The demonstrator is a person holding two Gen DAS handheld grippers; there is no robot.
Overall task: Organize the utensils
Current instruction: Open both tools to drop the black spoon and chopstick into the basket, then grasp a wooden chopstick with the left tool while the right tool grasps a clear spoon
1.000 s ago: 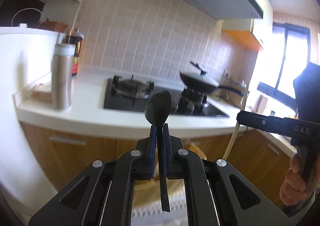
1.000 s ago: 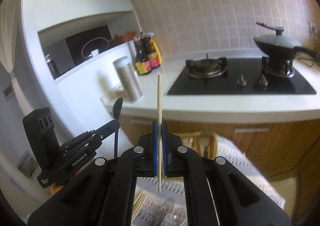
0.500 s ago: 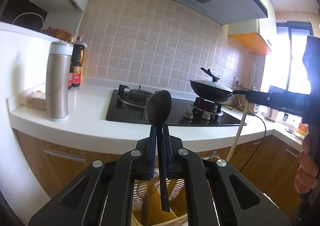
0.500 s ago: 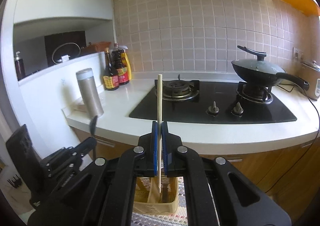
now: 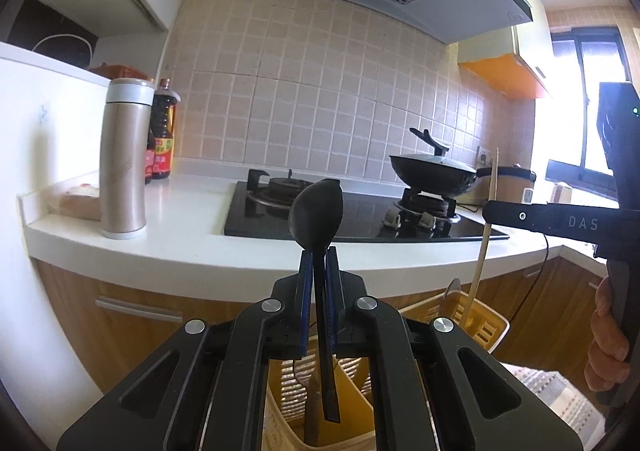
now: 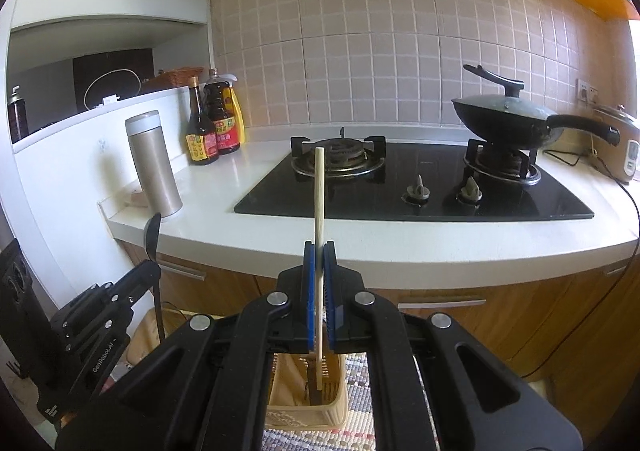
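Left tongs [image 5: 316, 271]: closed on the black spoon [image 5: 317, 211], blue pads pressed to both sides of its handle.
Black spoon: matte black, oval bowl pointing up above the tong tips, flat narrow handle hanging straight down through the pads; its lower end hangs over the yellow basket [image 5: 486, 325].
Right tongs [image 6: 319, 271]: closed on the chopstick [image 6: 319, 191], pads nearly touching, so thin is the stick.
Chopstick: pale wood, plain, slim and straight, upright; the top stands well above the tong tips, the lower end reaches down over the basket (whether it touches the inside I cannot tell).
Yellow basket: a slotted plastic holder with compartments, standing on the floor in front of the counter [image 6: 420, 251] cabinets, partly on a patterned rug [image 6: 360, 371]; a dark utensil already stands in it.
Person's hand [image 5: 608, 347]: seen in the left view at the right edge, wrapped around the black grip of the right tool.
Counter: white top with a rounded front edge over wooden cabinet fronts.
Hob [image 6: 416, 187]: black glass, set in the middle of the counter, two burners and two knobs.
Wok [image 6: 508, 119]: dark, lidded, on the right burner, handle pointing right.
Steel flask [image 6: 152, 163]: upright at the counter's left front corner.
Sauce bottles [image 6: 212, 123]: grouped behind the flask, against the wall at the counter's left rear.
Rice cooker [image 6: 624, 147]: at the counter's far right, only partly in view.
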